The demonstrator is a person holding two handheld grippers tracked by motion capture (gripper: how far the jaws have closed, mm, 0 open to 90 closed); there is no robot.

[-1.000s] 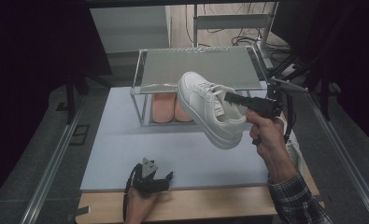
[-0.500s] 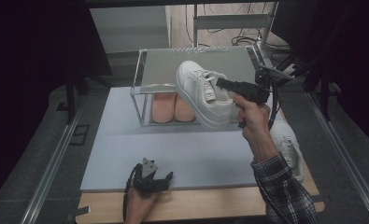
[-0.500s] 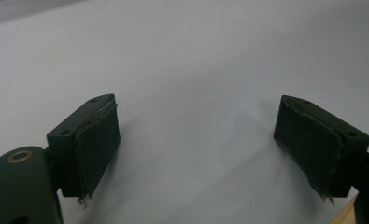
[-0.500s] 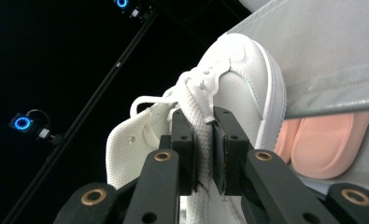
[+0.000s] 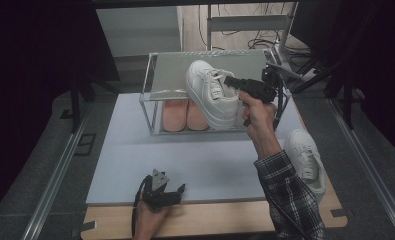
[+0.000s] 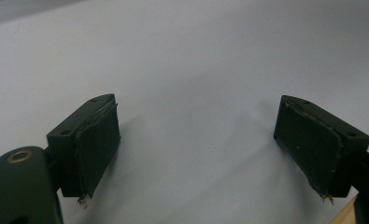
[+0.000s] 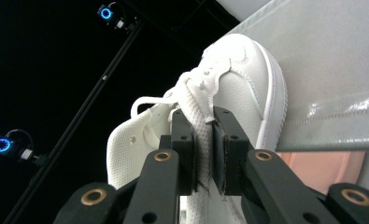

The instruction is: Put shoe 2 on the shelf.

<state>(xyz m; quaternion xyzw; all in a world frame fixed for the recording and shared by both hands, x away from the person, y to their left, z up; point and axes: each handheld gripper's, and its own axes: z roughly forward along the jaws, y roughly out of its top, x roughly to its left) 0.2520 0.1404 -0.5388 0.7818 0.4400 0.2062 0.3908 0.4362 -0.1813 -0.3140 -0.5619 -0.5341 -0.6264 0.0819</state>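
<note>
- Step in hand, as judged: a white sneaker (image 5: 212, 95) is carried by the right gripper (image 5: 235, 82) above the top shelf of a clear rack (image 5: 155, 90); its jaws are clamped narrowly on the tongue and collar.
- Next move, as judged: the sole must be levelled and lowered onto the shelf before release.
- The shoe is tilted, toe raised; perforated toe, laces tied.
- A 2nd sneaker (image 5: 305, 160) lies on the table (image 5: 135, 160); the left gripper (image 5: 160, 192) rests there, jaws wide, nothing held.
</note>
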